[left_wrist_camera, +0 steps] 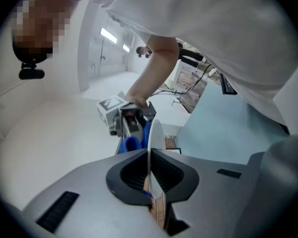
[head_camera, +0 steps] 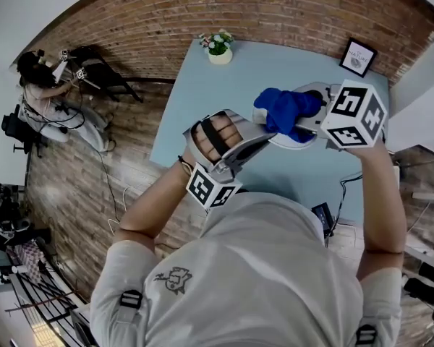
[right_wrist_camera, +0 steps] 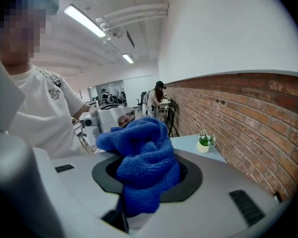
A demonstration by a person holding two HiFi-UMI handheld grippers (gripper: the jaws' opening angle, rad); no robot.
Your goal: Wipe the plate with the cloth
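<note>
Flowerpot (head_camera: pixel 219 48), pic frame (head_camera: pixel 357 56) @ table (head_camera: pixel 202 100) far edge; cloth (head_camera: pixel 286 110) partly hides plate (head_camera: pixel 304 142).

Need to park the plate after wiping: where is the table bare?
Bare: the broad middle of the table, between the flower pot at its far left corner and the framed picture at far right, plus the left edge nearer the person. Crowded: the near right, where plate and cloth are held.

cloth (right_wrist_camera: pixel 146 157) was nubbly woven fabric | plate (left_wrist_camera: pixel 157 133) looked smooth, glossy | counter (head_camera: pixel 217 114) looked smooth, matt | wall (head_camera: pixel 289 9) was rough brick
</note>
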